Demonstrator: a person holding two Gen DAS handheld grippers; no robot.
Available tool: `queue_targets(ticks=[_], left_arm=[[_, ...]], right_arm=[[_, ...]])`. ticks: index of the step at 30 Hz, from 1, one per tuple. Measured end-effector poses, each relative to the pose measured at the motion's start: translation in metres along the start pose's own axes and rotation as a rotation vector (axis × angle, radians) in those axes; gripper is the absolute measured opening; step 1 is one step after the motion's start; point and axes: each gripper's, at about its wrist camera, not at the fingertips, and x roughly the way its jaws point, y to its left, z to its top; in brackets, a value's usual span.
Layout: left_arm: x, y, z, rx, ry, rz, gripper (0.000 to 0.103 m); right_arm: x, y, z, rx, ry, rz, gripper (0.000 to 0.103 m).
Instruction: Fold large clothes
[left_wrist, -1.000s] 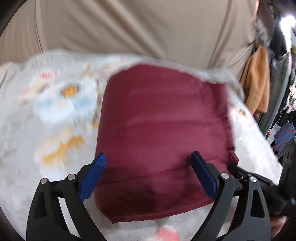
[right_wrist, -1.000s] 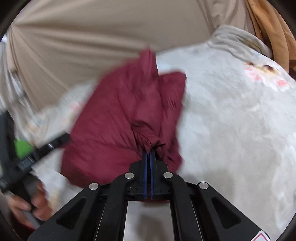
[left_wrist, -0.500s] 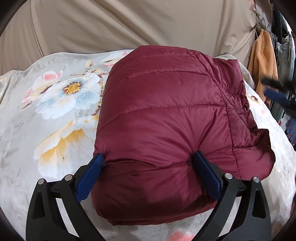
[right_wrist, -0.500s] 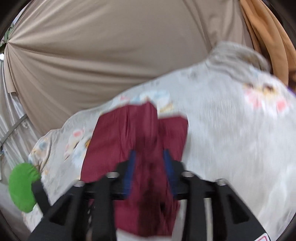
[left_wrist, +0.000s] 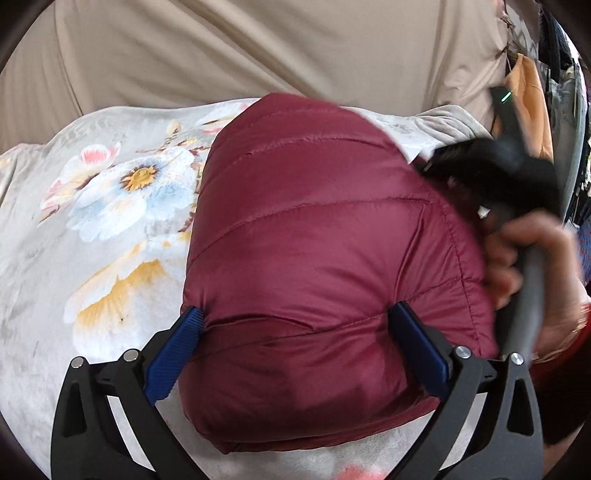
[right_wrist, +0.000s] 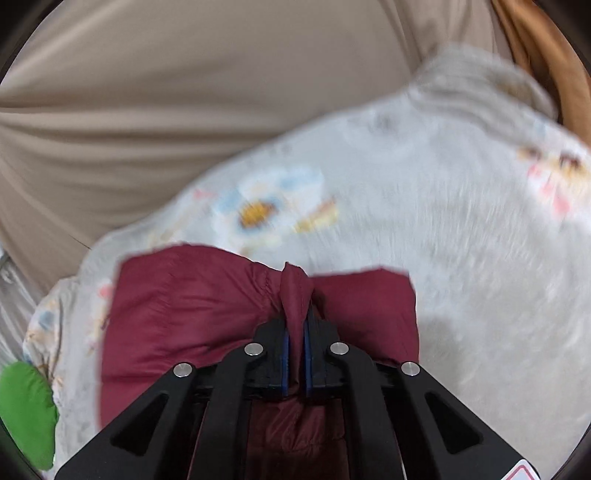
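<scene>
Here, jacket (left_wrist: 317, 258): maroon, puffy, folded into a bundle on the floral blanket (left_wrist: 92, 229), near its middle.
Left gripper (left_wrist: 295, 343): jaws wide, straddling the bundle's near edge, pads pressed into the padding.
Right gripper (right_wrist: 295, 354): jaws narrow, pinching a ridge of jacket fabric at the bundle's right side.
Risk, spring-back: the padding looks likely to puff open once pressure is eased.
Risk, slip: slick shell fabric may slide from the right pinch if tugged.
Risk, collision: the grippers work close together.
</scene>
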Motion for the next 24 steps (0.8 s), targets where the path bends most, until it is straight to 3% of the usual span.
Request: queue_targets(ticks=[11,13,14,16,18,22,24], left_arm=[[0.005,-0.008,-0.003,0.04,0.001,0.03,0.098],[0.002,-0.005,-0.001,0.03,0.016,0.023,0.098],[-0.003,0.001,0.001,0.01,0.027,0.01,0.098],[-0.015,0.016,0.005,-0.039,0.023,-0.004,0.098],[-0.033,0.031,0.011,-0.068,-0.014,0.01,0.098],[-0.041,0.041,0.016,-0.09,-0.01,0.014,0.098],[-0.031,0.04,0.014,-0.097,0.039,0.001,0.098]], right_arm=[[0.028,-0.013,0.0,0.012,0.093,0.025,0.003],[-0.002,-0.013,0.005,0.032,0.061,0.002,0.008],[-0.019,-0.011,0.005,0.033,0.032,0.016,0.018],[-0.071,-0.001,0.003,-0.031,-0.037,0.046,0.018],[-0.109,0.012,-0.007,-0.125,-0.044,0.033,0.018],[-0.138,0.025,-0.063,-0.235,0.111,0.088,0.018],[-0.122,0.024,-0.101,-0.284,0.198,0.008,0.017]])
